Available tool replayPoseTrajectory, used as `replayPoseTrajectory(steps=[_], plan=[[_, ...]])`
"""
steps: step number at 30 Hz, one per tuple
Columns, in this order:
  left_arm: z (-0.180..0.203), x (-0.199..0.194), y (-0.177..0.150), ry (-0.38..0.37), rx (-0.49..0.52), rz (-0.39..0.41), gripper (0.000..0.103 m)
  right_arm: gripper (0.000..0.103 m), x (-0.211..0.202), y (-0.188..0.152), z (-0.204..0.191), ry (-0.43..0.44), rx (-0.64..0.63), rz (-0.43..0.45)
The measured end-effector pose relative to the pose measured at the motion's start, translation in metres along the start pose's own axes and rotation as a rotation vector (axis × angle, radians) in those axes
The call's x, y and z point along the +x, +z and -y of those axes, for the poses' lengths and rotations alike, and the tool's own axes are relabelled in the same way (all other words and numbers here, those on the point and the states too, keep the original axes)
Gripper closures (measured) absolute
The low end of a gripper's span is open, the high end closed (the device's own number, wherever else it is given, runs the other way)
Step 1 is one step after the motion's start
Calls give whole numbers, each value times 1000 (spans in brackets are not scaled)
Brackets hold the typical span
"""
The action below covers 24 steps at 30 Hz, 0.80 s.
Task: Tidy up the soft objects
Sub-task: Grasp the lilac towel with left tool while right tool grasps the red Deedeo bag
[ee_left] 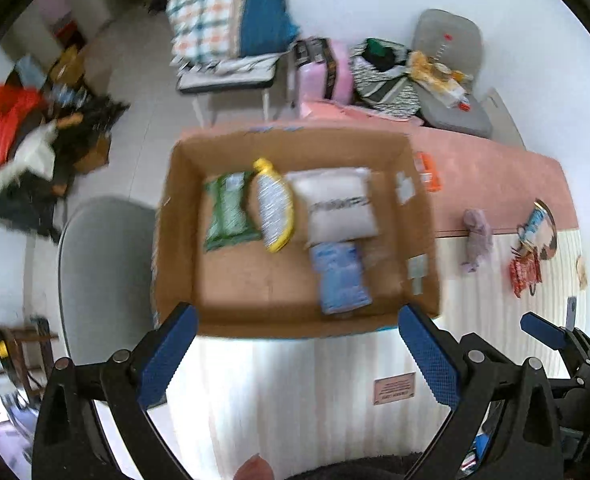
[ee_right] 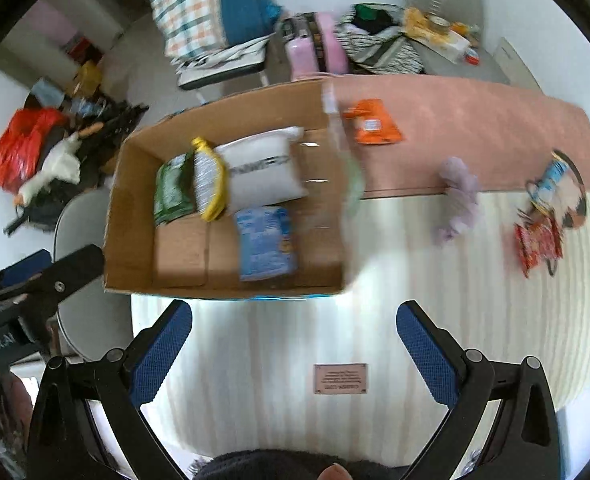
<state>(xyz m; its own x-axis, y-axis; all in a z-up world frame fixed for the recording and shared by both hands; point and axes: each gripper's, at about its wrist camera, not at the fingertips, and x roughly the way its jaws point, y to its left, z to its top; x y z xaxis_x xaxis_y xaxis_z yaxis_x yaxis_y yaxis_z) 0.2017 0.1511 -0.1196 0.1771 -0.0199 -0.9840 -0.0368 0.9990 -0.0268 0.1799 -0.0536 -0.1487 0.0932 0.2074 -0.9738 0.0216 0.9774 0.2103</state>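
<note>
Too blurry to read: words on white bag (ee_right: 261, 170) in cardboard box (ee_right: 135, 216). Orange packet (ee_left: 429, 172) half hidden behind box wall.

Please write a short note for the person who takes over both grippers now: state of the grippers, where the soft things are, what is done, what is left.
Left gripper: open, empty, hovering at the near edge of the cardboard box.
Right gripper: open, empty, over the table beside the box.
Done: in the box lie the green packet, yellow-edged pouch, white pillow pack and blue packet.
Left: on the table remain the orange packet, purple soft toy, red packet and blue-white packet.
</note>
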Motion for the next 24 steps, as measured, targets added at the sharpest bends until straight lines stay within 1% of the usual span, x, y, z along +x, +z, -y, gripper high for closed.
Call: replayPoseTrajectory(steps=[1, 3, 7, 9, 10, 12, 13, 16, 17, 20, 22, 24], plan=[[16, -1, 6, -7, 24, 5, 1, 0, -4, 2, 16, -2, 30, 2], [44, 3, 16, -25, 60, 0, 1, 0, -12, 6, 61, -8, 117, 9], [110, 25, 37, -44, 128, -30, 1, 0, -16, 11, 160, -19, 346, 5], [150, 50, 50, -61, 174, -85, 1, 0, -8, 12, 224, 2, 515, -2], [164, 60, 55, -72, 191, -109, 1, 0, -1, 12, 257, 12, 603, -9], [199, 94, 67, -97, 228, -189, 1, 0, 13, 12, 303, 23, 725, -18], [211, 109, 72, -106, 238, -224, 1, 0, 26, 12, 331, 32, 797, -36], [249, 158, 82, -119, 252, -336, 3, 0, 59, 15, 378, 61, 907, -90], [258, 173, 86, -121, 251, -368, 3, 0, 68, 17, 387, 65, 925, -107], [284, 220, 94, -88, 268, -451, 4, 1, 95, 23, 408, 74, 963, -160], [292, 243, 95, -81, 266, -498, 4, 1, 114, 27, 417, 78, 975, -202], [301, 265, 95, -79, 262, -557, 4, 6, 127, 28, 421, 76, 991, -231]])
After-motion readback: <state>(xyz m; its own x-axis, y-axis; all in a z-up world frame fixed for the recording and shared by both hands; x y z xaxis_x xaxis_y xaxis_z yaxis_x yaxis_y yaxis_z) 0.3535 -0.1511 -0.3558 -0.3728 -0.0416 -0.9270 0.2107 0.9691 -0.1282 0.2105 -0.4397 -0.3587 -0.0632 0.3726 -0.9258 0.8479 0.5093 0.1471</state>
